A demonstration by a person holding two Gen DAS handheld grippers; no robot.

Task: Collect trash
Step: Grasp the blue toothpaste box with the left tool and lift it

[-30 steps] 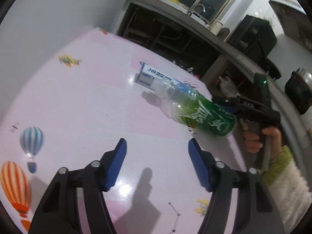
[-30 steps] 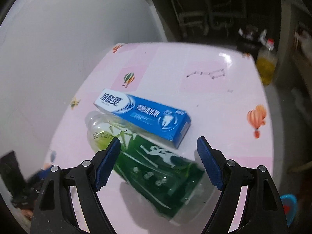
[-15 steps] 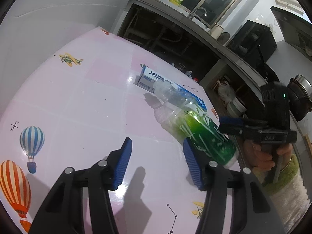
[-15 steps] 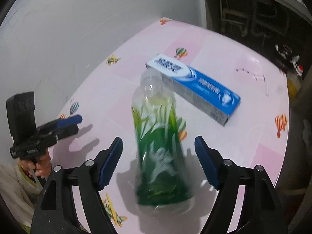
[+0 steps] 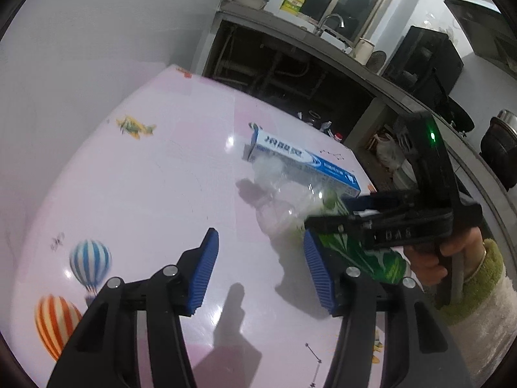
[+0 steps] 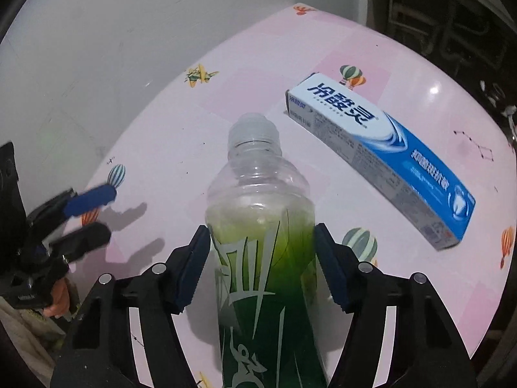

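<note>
The right tongs (image 6: pixel 261 258) have just been closing onto the clear green-labelled plastic bottle (image 6: pixel 258 213), pads touching it; the blue-and-white toothpaste carton (image 6: pixel 381 158) lies at two o'clock on the pink surface (image 6: pixel 181 135). The left tongs (image 5: pixel 261 271) stand wide, empty.

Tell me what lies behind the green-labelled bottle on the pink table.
Behind the bottle lies a blue toothpaste box flat on the pink table, apart from it in the right wrist view. The tabletop directly under the bottle is covered.

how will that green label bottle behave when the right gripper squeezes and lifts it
The bottle looks clear, thin-walled and capless, so it will probably dent under the right gripper, whose jaws have just been closing around it. It seems mostly empty, likely light. Lying on its round side, it may roll if nudged.
</note>
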